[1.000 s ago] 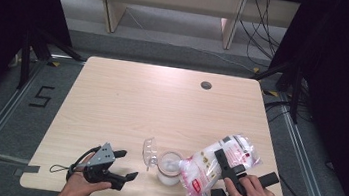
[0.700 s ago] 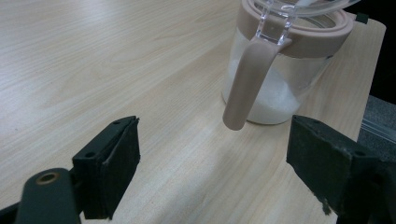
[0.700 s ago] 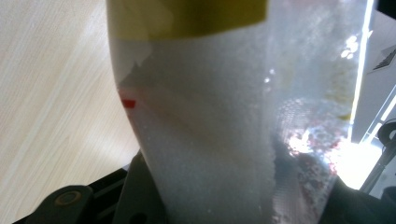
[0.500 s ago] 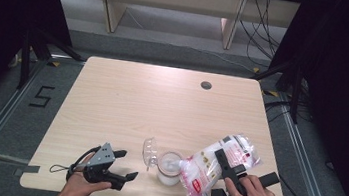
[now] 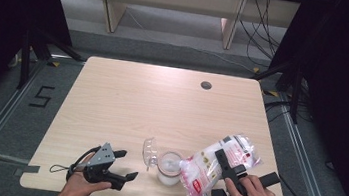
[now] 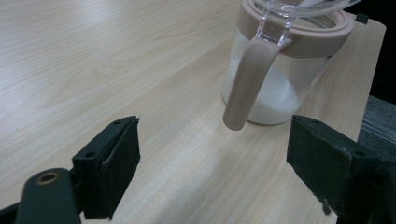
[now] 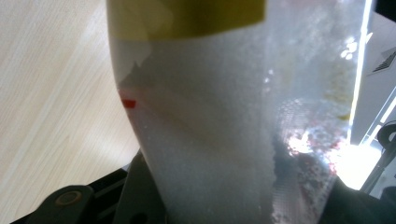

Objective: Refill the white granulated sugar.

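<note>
Pale wooden table (image 5: 126,102): right gripper (image 5: 226,171) clamps a clear plastic sugar bag (image 5: 214,164) tilted over the pink-rimmed glass jar (image 5: 169,167), left gripper (image 5: 116,167) gaping beside it.

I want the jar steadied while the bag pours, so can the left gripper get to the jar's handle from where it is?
Probably yes. The left gripper is open, and bare table lies between it and the jar, whose handle faces it.

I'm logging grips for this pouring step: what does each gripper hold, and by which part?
The right gripper clamps the bag of white granules around its middle, tilted toward the jar. The left gripper is open and holds nothing.
</note>
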A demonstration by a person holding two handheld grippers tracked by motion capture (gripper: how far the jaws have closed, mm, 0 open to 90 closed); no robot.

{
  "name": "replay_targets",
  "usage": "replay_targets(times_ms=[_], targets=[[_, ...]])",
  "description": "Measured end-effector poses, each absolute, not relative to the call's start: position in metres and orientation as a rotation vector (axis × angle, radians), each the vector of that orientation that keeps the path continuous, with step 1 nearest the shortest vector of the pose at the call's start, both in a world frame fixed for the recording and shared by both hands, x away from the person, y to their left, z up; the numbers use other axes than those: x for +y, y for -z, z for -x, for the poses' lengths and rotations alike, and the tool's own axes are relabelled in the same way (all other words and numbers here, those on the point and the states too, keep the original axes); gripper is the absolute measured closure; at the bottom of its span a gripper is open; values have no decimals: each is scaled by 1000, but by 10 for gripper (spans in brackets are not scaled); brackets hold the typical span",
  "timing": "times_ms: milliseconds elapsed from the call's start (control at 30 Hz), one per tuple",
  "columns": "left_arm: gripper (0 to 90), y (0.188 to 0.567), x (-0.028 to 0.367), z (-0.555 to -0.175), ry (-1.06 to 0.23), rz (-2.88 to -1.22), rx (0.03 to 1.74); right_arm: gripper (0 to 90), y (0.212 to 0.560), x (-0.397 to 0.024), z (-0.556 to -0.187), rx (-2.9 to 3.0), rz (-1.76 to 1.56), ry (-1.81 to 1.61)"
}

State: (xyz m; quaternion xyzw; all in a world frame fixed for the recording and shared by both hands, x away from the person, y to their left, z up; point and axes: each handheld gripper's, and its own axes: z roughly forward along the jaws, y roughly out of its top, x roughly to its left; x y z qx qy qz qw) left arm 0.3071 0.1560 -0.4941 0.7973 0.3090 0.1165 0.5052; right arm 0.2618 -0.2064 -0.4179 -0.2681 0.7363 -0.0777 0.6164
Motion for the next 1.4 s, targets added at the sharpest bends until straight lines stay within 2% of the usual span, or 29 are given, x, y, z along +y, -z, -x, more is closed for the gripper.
replay_targets(times_ms=[1400], targets=[[169, 494, 156, -307, -281, -1925, 746, 635, 416, -205, -261, 1682, 653, 222]])
